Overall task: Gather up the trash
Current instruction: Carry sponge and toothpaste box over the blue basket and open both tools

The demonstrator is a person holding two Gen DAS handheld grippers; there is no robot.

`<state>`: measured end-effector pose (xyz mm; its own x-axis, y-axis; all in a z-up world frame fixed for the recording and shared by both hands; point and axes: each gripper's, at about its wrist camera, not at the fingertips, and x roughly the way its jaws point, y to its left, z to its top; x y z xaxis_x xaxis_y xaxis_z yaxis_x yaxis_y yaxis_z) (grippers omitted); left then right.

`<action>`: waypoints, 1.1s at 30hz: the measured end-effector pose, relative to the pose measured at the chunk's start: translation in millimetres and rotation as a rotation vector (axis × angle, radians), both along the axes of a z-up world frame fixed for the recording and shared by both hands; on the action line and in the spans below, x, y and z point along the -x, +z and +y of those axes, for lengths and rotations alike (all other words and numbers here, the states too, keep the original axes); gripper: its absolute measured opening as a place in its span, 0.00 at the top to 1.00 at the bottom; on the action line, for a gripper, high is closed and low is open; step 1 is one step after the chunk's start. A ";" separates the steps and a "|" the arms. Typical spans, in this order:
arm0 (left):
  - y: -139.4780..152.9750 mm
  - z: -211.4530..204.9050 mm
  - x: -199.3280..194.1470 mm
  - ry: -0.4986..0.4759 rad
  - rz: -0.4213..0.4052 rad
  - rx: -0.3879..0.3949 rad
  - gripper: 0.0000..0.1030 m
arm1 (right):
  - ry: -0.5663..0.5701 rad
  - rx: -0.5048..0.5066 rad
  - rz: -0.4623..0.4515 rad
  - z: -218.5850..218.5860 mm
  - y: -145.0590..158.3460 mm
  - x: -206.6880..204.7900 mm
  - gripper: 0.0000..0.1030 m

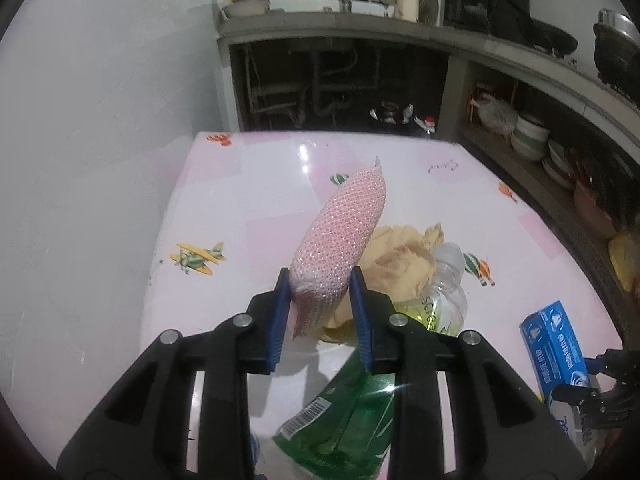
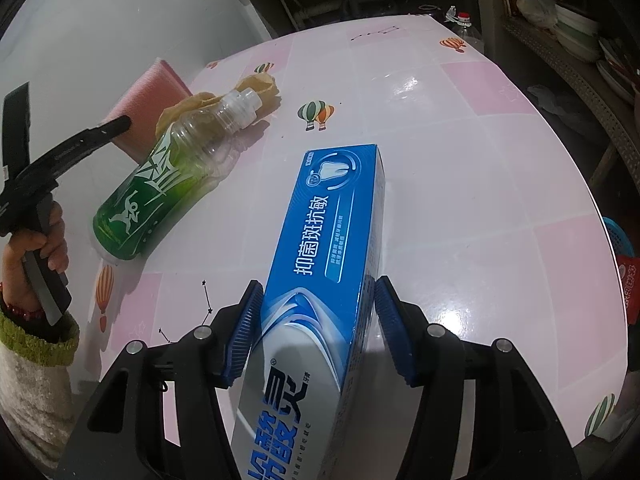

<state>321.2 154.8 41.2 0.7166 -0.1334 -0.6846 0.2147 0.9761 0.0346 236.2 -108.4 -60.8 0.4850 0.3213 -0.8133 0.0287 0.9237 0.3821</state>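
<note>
Above pink table (image 1: 224, 208) — left gripper (image 1: 320, 280) pinching pink sponge (image 1: 340, 236); right gripper (image 2: 316, 292) clamping blue toothpaste box (image 2: 324, 240) — near green bottle (image 2: 160, 184).

The worktop (image 1: 248, 184) is covered in glossy white and pale pink squares printed with aeroplanes and striped balloons. The sponge (image 1: 340, 236) is wrapped in pink mesh flecked with white. The bottle (image 2: 160, 184) is tinted green with white lettering. The box (image 2: 320, 264) is printed blue and silver. Blue ribbed pads (image 2: 240, 340) are fitted on black arms.
</note>
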 end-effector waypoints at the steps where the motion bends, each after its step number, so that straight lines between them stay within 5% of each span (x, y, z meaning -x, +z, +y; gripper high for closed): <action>1: 3.4 1.2 3.5 0.003 -0.019 0.003 0.74 | -0.001 0.000 0.000 0.2 0.1 -0.3 0.46; 16: 50.2 -14.8 69.9 -0.076 -0.168 0.079 0.74 | -0.040 -0.033 -0.011 -11.5 6.0 4.9 0.47; 33: 30.3 -76.0 118.7 -0.236 -0.076 0.160 0.74 | -0.128 -0.068 -0.048 -42.0 19.1 32.6 0.48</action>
